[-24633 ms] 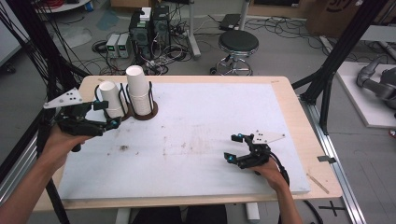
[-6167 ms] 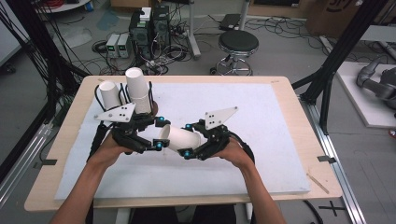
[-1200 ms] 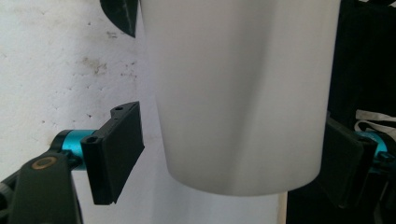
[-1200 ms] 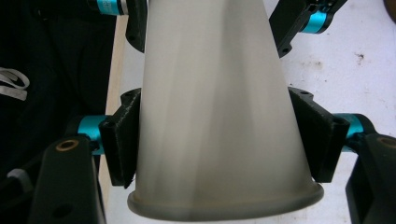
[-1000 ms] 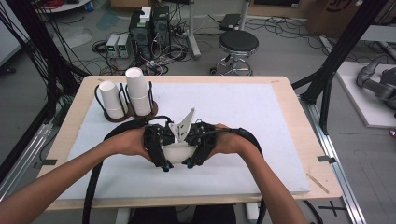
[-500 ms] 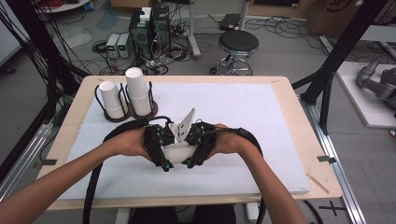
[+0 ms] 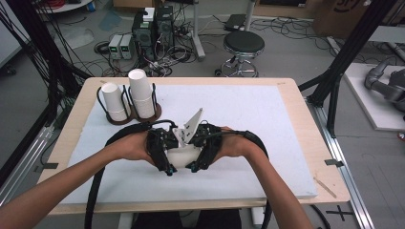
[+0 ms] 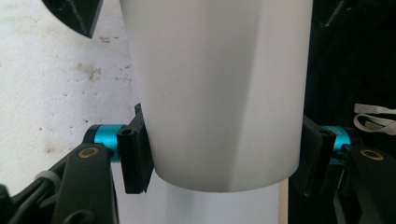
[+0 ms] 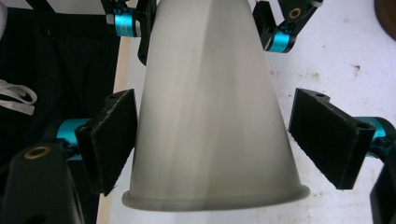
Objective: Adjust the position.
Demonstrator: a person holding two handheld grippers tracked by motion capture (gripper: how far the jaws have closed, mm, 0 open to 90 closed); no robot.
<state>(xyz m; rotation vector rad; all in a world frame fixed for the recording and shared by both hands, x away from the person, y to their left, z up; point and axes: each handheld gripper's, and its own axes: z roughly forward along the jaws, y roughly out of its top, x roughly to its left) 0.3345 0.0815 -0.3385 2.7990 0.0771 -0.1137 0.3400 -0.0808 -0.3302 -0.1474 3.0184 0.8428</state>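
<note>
With the left tongs (image 8: pixel 219 154) pinching the white paper cup's (image 8: pixel 219 93) narrow base and the right tongs (image 9: pixel 229 144) spread loose around its rim end, a harder squeeze could crumple it.

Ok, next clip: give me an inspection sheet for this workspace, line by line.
Surface: white foam sheet on a wooden table, lightly stained.
Job's things: white tapered paper cup lying between both tools; black wire holder on a brown base holds two more white cup stacks.
Clutter: nothing seen.
Grippers: left hand-held gripper shut on the cup near its narrow base; right hand-held gripper open around the rim end, one pad at the wall, the other apart.
Cables: black cables trail off the near edge.
Surroundings: black round stool, computer boxes and floor wiring beyond the table.
</note>
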